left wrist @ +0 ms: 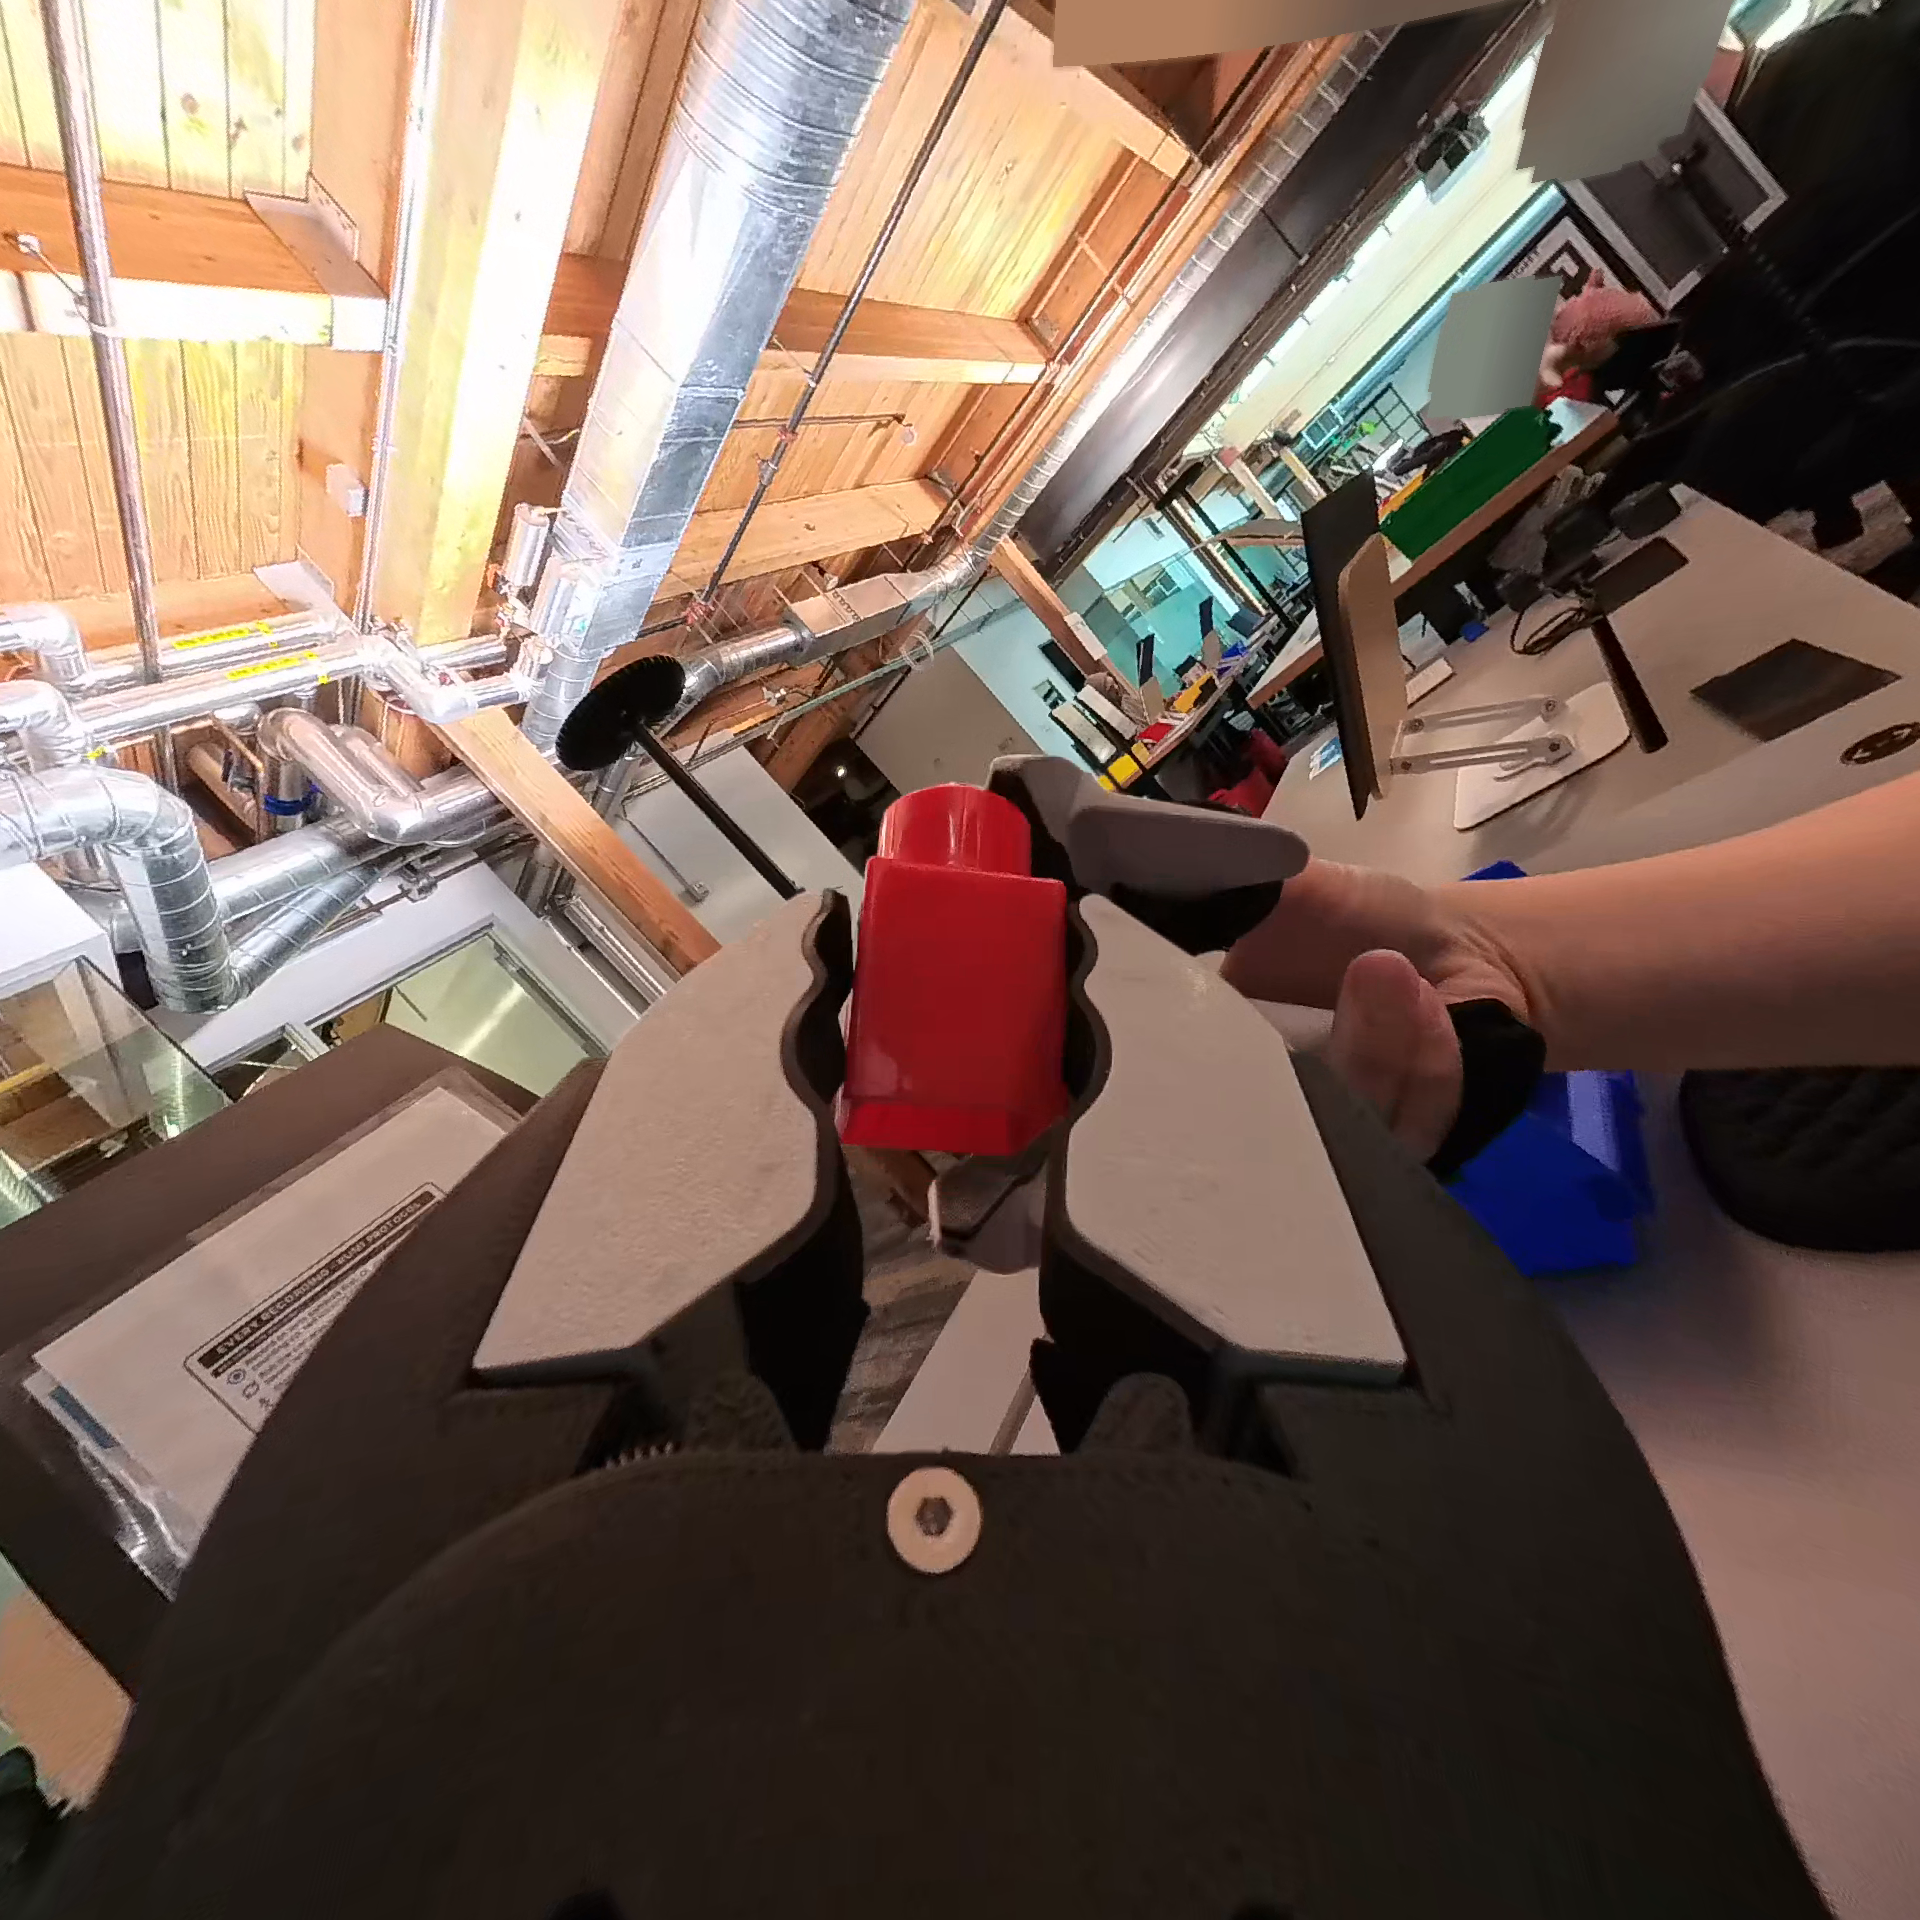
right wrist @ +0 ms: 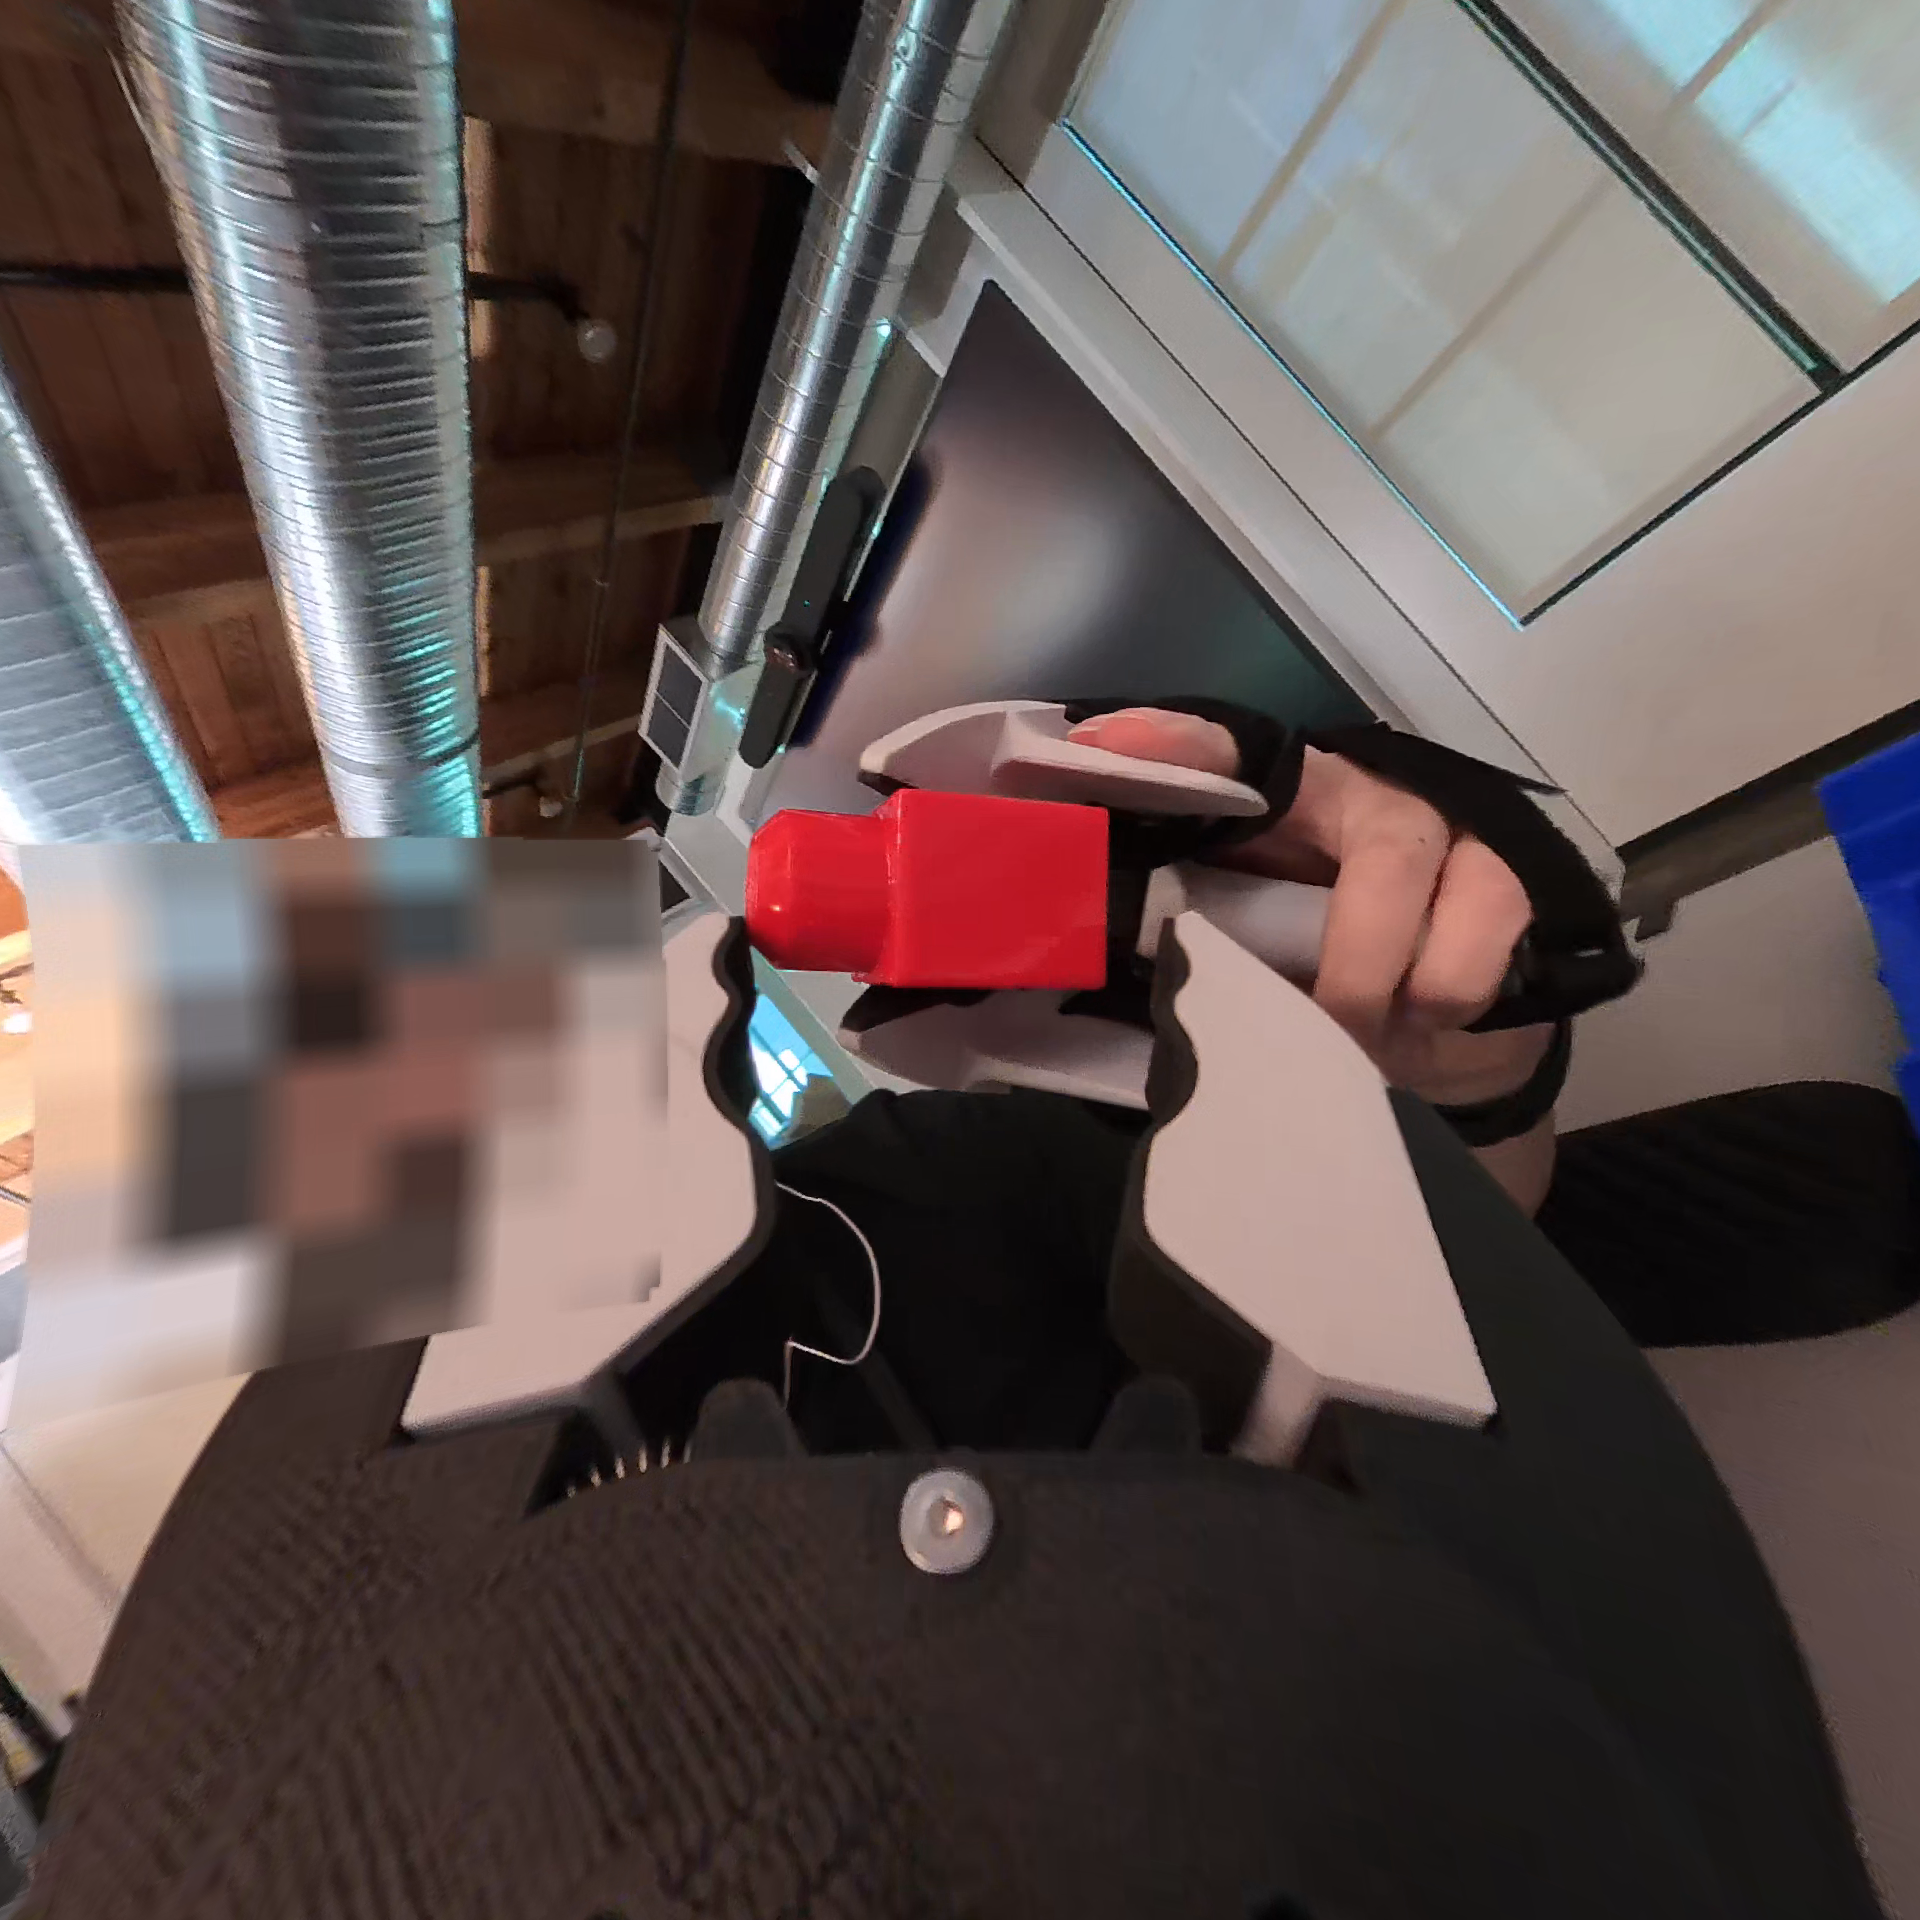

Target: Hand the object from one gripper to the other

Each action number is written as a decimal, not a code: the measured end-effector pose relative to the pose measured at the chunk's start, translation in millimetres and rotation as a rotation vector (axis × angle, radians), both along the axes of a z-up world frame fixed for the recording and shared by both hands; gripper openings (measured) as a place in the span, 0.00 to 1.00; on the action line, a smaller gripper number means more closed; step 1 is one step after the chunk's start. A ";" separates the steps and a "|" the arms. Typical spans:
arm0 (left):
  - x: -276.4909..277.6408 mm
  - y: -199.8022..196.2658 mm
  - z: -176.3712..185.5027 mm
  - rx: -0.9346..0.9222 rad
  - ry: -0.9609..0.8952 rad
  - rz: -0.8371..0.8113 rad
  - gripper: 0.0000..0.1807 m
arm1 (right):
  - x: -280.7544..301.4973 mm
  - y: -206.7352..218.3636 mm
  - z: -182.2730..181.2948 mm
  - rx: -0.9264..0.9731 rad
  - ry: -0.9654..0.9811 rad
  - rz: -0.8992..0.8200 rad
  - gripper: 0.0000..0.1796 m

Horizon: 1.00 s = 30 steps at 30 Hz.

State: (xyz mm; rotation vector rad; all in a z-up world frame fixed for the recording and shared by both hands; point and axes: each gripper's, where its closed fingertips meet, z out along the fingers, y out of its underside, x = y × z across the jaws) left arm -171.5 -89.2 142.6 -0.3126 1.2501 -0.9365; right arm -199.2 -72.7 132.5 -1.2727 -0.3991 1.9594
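Note:
A red block with a round knob (left wrist: 956,997) is clamped between my left gripper's (left wrist: 956,930) grey fingers, knob pointing away from the camera. In the right wrist view the same block (right wrist: 935,894) lies sideways, held from above and below by the left gripper (right wrist: 868,894). My right gripper (right wrist: 951,945) is open wide, with its two fingertips on either side of the block's ends; a small gap shows at the flat end. In the left wrist view one of the right gripper's fingers (left wrist: 1164,831) reaches over the knob, and the other shows below the block.
Both grippers are held up in the air, with ceiling ducts behind them. A person's hand (left wrist: 1403,987) holds the right gripper and another hand (right wrist: 1403,894) holds the left. A blue bin (left wrist: 1558,1174) sits on the white table (left wrist: 1766,1455). A monitor on a stand (left wrist: 1351,644) stands farther back. The grippers are tip to tip, or close to it.

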 end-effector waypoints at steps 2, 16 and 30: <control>0.0 -0.5 -0.1 -0.013 0.005 -0.015 0.21 | -1.9 -2.7 2.5 -0.018 0.038 0.047 0.39; 12.2 41.8 -9.1 0.111 0.139 0.323 0.32 | 62.7 56.0 -26.7 0.122 -0.488 -0.698 0.37; 33.2 -22.9 -108.1 0.506 0.471 0.180 0.21 | 51.1 -20.0 -110.9 -0.016 -1.335 -0.313 0.37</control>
